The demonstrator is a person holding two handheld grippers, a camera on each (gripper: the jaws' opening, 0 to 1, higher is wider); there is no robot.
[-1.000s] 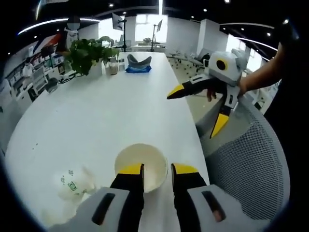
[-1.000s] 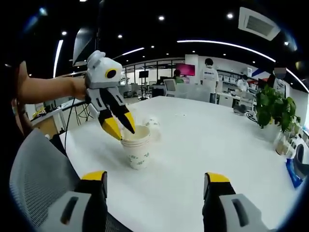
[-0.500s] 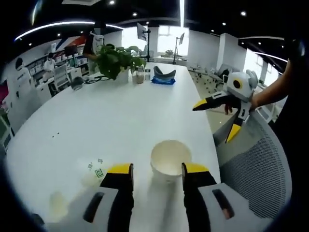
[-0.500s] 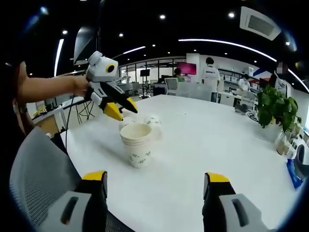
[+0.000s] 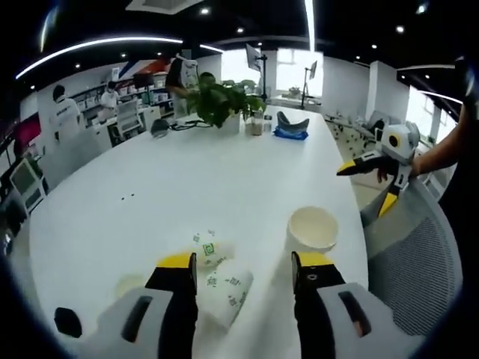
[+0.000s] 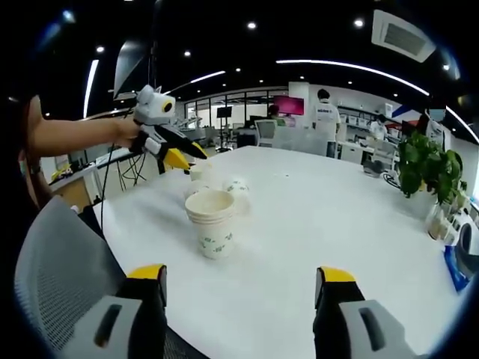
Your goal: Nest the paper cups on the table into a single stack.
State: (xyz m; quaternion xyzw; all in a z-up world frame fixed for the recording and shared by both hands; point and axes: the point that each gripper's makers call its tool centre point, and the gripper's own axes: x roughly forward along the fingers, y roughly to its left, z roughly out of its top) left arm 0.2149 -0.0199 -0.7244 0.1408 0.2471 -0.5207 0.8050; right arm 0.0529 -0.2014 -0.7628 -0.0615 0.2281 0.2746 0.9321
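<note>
Near table edge, upright stack (image 6: 212, 231) is seen; left gripper (image 5: 243, 269), jaws apart, is aimed at loose cups (image 5: 224, 288). Right gripper (image 6: 239, 283) jaws apart, empty. Next judged: one lying cup is grasped, righted, nested into stack.

This is an open-plan office: a long white worktop (image 5: 150, 179) with a potted plant (image 5: 221, 101) on it, a mesh chair (image 6: 52, 262) at its edge, desks with monitors (image 6: 263, 132) behind (people stand among them), and ceiling light strips (image 6: 352, 69) above.
</note>
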